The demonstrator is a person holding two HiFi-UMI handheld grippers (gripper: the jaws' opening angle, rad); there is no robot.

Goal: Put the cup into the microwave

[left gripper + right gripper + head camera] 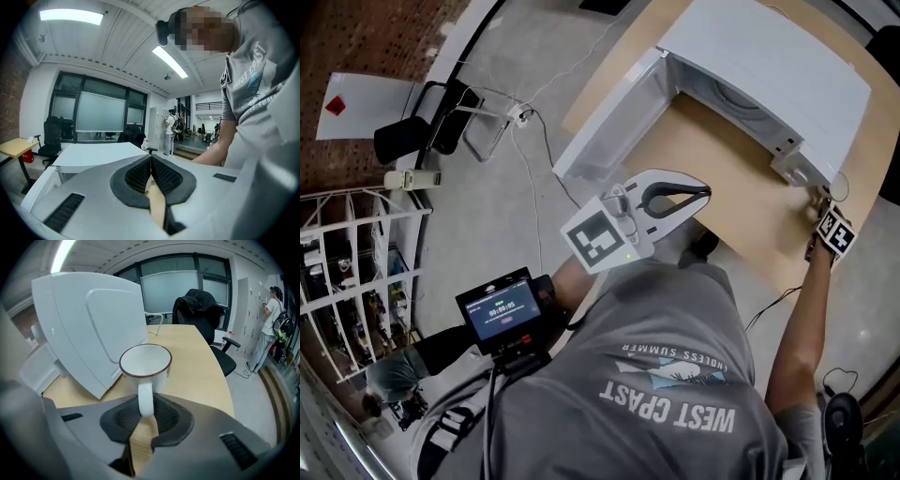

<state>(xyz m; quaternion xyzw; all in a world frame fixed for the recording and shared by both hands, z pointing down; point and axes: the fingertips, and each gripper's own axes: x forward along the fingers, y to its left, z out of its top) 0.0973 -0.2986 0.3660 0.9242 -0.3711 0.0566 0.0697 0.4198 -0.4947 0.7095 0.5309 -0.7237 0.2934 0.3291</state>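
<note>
A white cup (pixel 145 364) with a dark red rim stands upright on the wooden table (pixel 197 371), just right of the white microwave (pixel 89 324). My right gripper (pixel 146 411) is shut on the cup's handle (pixel 146 397), a pad pressing each side. In the head view the right gripper (pixel 822 202) sits at the microwave's (pixel 769 66) right front corner, and the cup is hidden there. The microwave door (pixel 609 122) hangs open to the left. My left gripper (pixel 705 192) is held in front of the open microwave, over the table's near edge. Its pads (pixel 151 161) meet, with nothing between them.
A black office chair (pixel 201 315) stands behind the table's far end. Cables and a power strip (pixel 520 117) lie on the grey floor left of the table. A white wire rack (pixel 356 272) is at the far left. A person (pixel 171 131) stands in the background.
</note>
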